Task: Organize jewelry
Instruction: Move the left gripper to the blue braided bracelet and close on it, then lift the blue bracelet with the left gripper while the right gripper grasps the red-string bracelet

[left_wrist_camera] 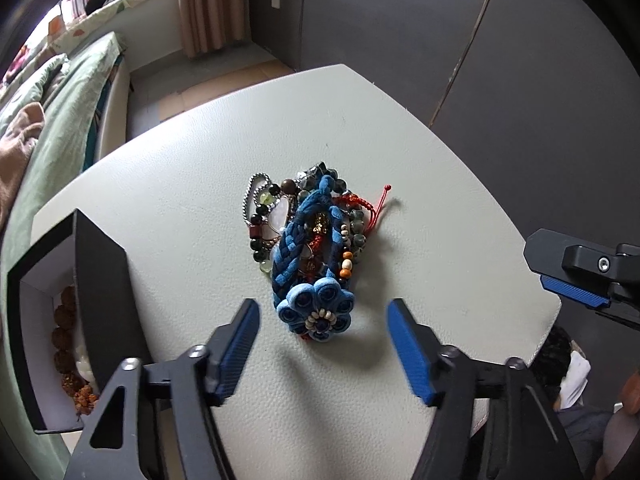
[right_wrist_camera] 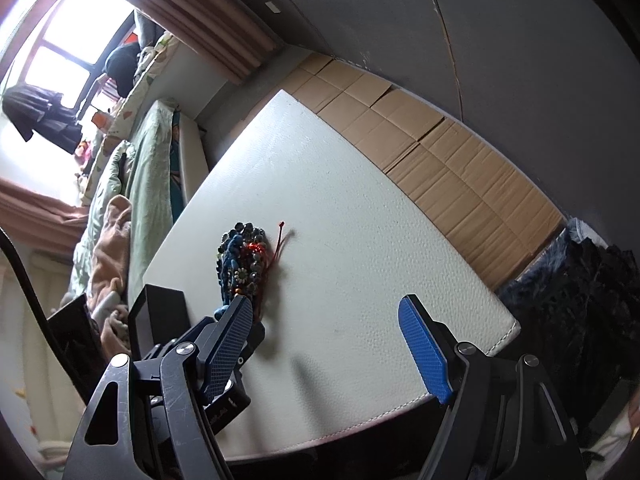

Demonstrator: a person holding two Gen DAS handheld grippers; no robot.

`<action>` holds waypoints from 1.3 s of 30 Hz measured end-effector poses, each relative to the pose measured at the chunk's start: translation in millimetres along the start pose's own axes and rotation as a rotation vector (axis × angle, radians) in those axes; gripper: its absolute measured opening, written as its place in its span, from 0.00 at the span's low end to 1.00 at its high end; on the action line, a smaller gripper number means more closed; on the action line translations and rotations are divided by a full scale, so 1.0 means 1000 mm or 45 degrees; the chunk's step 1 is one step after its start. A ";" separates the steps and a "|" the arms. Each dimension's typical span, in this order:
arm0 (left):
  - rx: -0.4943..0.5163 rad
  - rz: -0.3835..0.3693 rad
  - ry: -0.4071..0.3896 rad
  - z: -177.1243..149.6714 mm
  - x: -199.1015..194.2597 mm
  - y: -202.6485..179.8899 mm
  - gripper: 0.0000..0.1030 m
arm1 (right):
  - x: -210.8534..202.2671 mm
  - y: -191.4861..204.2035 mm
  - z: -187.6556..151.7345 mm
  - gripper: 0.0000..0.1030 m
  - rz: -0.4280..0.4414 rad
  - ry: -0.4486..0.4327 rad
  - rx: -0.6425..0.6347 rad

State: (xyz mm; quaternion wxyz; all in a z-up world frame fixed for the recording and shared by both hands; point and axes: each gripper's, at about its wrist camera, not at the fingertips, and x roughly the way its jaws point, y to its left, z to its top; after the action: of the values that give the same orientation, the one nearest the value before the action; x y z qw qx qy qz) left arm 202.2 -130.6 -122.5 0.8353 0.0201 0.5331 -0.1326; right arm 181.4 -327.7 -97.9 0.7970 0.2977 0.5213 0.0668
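Note:
A heap of jewelry point(left_wrist_camera: 308, 236) lies on the white table point(left_wrist_camera: 192, 184): a blue braided bracelet with a fabric flower point(left_wrist_camera: 318, 312) on top, bead bracelets and a red cord point(left_wrist_camera: 380, 200) beneath. My left gripper point(left_wrist_camera: 322, 316) is open, its jaws on either side of the flower, just above the table. A black box point(left_wrist_camera: 100, 280) with a white lining stands at the left, with brown beads point(left_wrist_camera: 66, 336) inside. My right gripper point(right_wrist_camera: 326, 320) is open and empty, held off to the right of the heap point(right_wrist_camera: 244, 260); it shows at the right edge of the left wrist view point(left_wrist_camera: 580, 276).
A bed with green bedding point(left_wrist_camera: 60, 120) lies beyond the table's left side. Cardboard sheets point(right_wrist_camera: 440, 152) cover the floor behind the table, by a dark wall point(left_wrist_camera: 480, 40). Dark cloth point(right_wrist_camera: 568, 300) lies at the right of the table.

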 end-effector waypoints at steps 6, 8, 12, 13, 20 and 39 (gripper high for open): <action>-0.070 -0.071 -0.004 0.007 -0.003 0.011 0.35 | 0.007 0.004 0.001 0.74 -0.014 0.020 -0.013; -0.081 -0.085 -0.031 0.010 -0.011 0.015 0.35 | 0.008 0.006 0.002 0.74 -0.020 0.020 -0.019; -0.108 -0.115 -0.070 0.014 -0.026 0.024 0.35 | 0.014 0.009 0.004 0.74 -0.031 0.025 -0.025; -0.119 -0.121 -0.078 0.016 -0.030 0.027 0.35 | 0.015 0.010 0.004 0.74 -0.028 0.027 -0.027; -0.179 -0.173 -0.150 0.026 -0.053 0.050 0.34 | 0.029 0.031 0.008 0.69 0.025 0.023 -0.101; -0.335 -0.235 -0.264 0.037 -0.082 0.110 0.34 | 0.089 0.047 0.027 0.19 0.141 0.073 -0.134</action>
State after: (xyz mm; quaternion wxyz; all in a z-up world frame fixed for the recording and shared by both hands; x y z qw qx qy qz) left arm 228.8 -14.6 -45.0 0.8656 -0.1522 0.4564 -0.1390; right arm 254.0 -263.5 -135.4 0.7914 0.2816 0.5224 0.1464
